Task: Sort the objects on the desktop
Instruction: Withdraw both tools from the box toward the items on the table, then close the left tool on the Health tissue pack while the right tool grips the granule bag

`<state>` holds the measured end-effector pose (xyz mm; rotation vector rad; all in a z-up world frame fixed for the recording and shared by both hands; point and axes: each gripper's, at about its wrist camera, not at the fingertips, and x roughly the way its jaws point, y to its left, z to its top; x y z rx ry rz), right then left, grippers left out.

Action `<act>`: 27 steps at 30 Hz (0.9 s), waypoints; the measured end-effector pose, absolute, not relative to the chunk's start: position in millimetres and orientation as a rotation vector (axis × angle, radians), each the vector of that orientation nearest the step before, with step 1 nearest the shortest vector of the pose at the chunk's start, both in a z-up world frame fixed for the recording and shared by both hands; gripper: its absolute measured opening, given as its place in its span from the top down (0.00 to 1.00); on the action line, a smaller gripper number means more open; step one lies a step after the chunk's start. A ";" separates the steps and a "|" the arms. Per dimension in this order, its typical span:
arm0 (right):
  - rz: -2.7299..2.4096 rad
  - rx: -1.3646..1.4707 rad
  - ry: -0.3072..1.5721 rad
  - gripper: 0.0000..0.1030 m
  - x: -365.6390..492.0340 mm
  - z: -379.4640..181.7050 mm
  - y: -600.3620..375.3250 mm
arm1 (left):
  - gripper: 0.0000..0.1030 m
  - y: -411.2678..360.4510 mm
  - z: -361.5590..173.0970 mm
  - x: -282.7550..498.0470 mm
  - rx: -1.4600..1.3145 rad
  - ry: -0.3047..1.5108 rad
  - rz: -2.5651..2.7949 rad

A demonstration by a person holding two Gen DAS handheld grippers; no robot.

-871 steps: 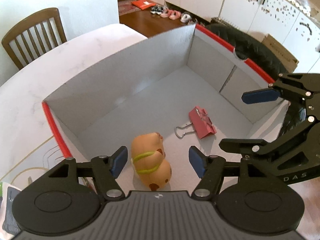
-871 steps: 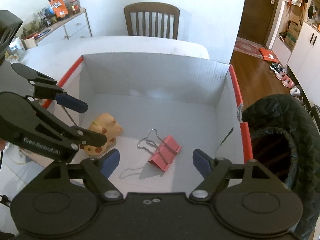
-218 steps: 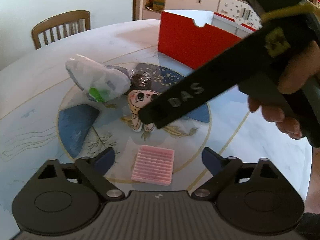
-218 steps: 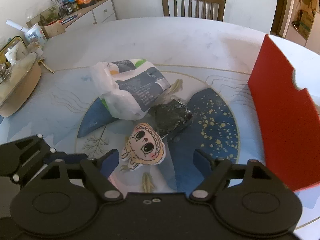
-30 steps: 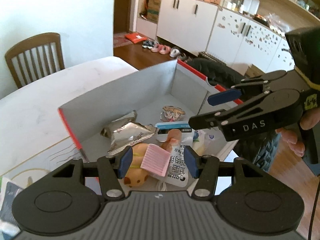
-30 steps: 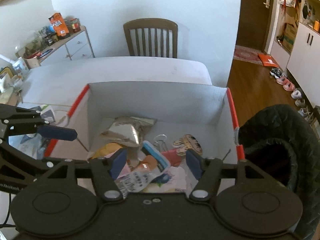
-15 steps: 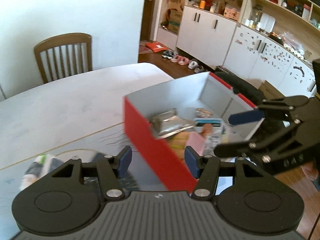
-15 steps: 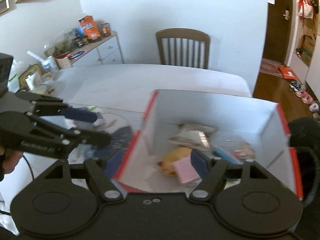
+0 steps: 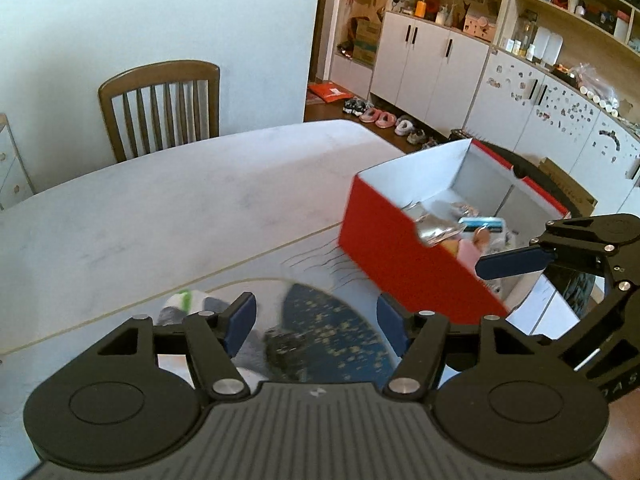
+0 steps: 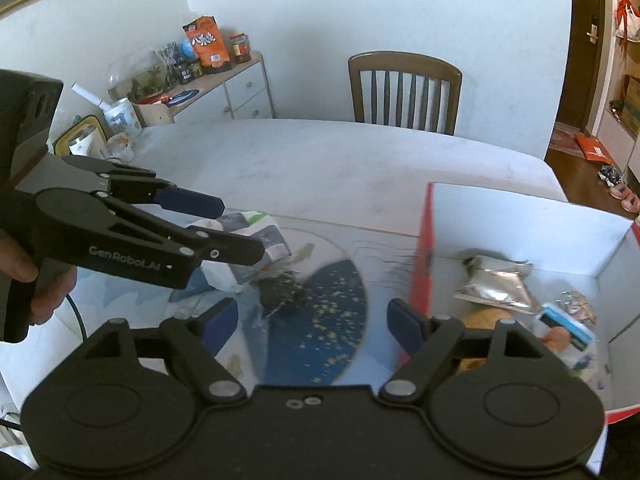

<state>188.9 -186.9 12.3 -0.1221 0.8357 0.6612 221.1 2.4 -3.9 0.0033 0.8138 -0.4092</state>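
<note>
From the left wrist: my left gripper (image 9: 316,322) hangs over the near table (image 9: 168,208), jaws spread wide and empty. Below them lie a dark wad (image 9: 286,350) and a white bag (image 9: 182,304). The red box (image 9: 404,256) sits far right, already holding a foil pack (image 9: 436,232) and other items. My right gripper (image 9: 516,262) shows at right, near the box, also spread.

From the right wrist: my right gripper (image 10: 312,318) is parted wide, holding nothing, above the blue mat (image 10: 320,320). The dark wad (image 10: 282,292) lies just beyond its fingers, touching the white bag (image 10: 244,240); the box (image 10: 424,264) stands right. My left gripper (image 10: 216,224) hovers open over the bag.

I judge the sorting is between picks: next, lower onto the wad or bag and close.
</note>
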 end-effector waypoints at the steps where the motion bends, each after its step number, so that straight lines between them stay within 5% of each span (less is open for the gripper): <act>1: 0.660 -0.124 0.836 0.19 188.0 10.8 -181.3 | 0.29 5.7 -6.5 223.3 0.006 0.818 -0.409; 9: 0.654 -0.188 0.824 0.14 185.8 -7.1 -139.9 | 0.12 29.5 -27.8 246.2 -0.004 0.857 -0.409; 11: 0.654 -0.194 0.833 0.14 187.2 -14.6 -131.9 | 0.00 33.0 -34.4 255.1 0.009 0.871 -0.414; 27: 0.630 -0.257 0.910 0.15 212.8 -67.7 -87.2 | 0.00 23.4 -85.4 309.8 0.113 1.026 -0.408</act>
